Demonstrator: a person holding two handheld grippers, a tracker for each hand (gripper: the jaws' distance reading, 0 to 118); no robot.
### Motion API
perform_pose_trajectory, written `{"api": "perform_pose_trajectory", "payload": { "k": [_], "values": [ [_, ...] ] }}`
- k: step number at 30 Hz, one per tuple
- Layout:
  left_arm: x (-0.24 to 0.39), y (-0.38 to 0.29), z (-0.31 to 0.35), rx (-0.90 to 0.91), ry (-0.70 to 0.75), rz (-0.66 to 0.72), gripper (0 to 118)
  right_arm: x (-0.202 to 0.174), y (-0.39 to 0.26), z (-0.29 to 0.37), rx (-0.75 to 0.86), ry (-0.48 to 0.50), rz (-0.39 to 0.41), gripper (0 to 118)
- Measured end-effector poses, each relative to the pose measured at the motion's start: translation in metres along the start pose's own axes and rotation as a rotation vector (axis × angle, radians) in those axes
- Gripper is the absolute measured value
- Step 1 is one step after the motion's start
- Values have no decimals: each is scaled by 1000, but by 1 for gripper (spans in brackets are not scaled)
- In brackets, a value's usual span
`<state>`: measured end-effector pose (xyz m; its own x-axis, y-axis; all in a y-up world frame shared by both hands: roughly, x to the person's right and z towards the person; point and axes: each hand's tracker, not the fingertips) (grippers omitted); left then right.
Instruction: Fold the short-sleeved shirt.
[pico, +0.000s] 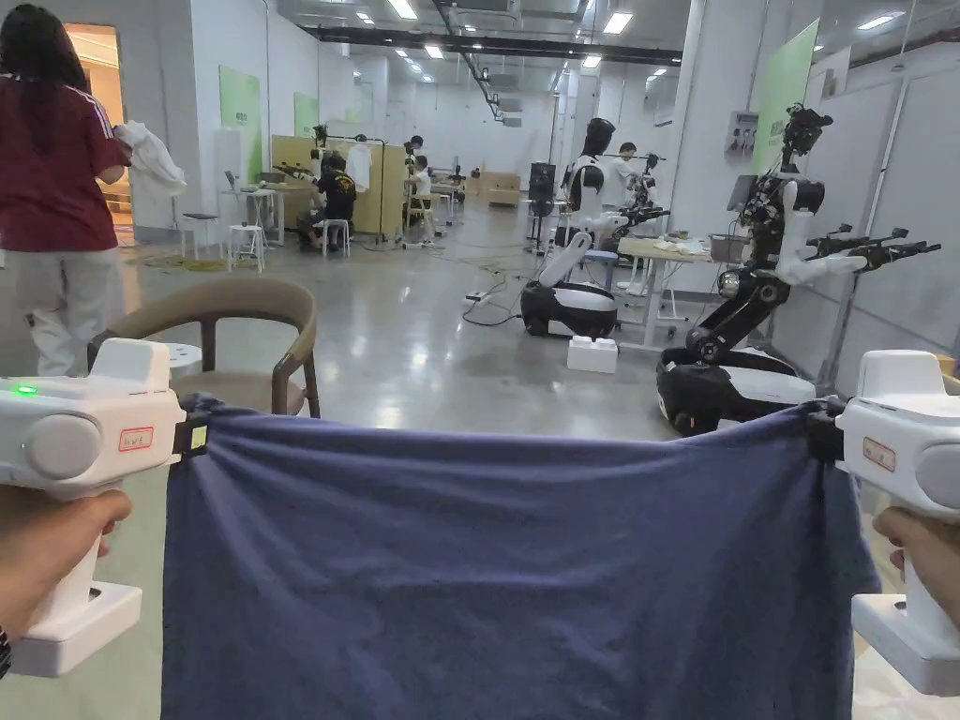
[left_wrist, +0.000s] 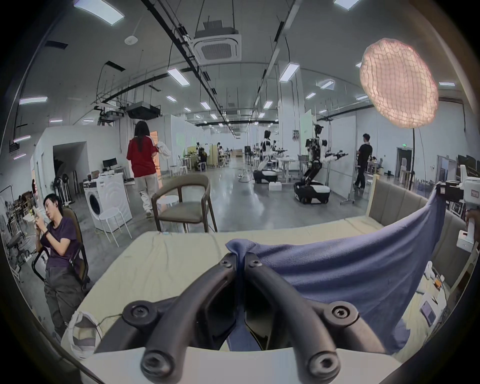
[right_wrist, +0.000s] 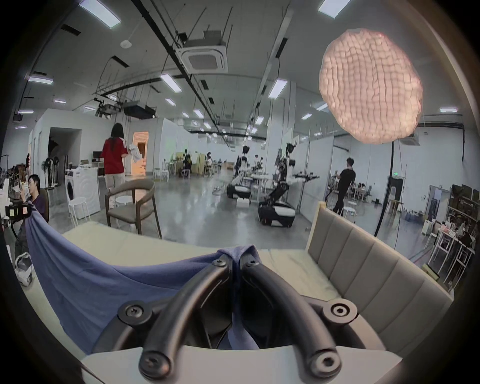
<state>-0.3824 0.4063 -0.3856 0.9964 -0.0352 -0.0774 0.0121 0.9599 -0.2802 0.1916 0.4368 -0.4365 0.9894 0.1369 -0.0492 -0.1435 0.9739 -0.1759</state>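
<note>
In a wide hall, over a cream bed (left_wrist: 161, 265), the blue shirt (pico: 506, 572) hangs stretched between the left gripper (left_wrist: 240, 262) and right gripper (right_wrist: 235, 261), each one's fingers clamped on an upper corner.

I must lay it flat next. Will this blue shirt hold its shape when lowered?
Probably not: the shirt sags between the left gripper and right gripper, so it looks floppy. It likely weighs little and may bunch on the bed.
</note>
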Motion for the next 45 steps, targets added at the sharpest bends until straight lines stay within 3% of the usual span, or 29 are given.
{"api": "perform_pose_trajectory", "payload": {
  "k": [13,21,33,37,45],
  "values": [
    [-16,134,-19,99,38,10,0,7,138,-23,104,-14,-23,2],
    [-8,156,-44,110,87,-31,0,1,157,-61,114,-16,9,2],
    [-8,40,-79,-20,63,-8,0,-11,41,-74,-7,35,6,2],
    [-7,-21,-63,-49,41,17,0,-9,-13,-44,-48,55,-22,2],
    [-9,-122,11,-59,-16,88,0,0,-114,31,-120,55,32,2]
  ]
}}
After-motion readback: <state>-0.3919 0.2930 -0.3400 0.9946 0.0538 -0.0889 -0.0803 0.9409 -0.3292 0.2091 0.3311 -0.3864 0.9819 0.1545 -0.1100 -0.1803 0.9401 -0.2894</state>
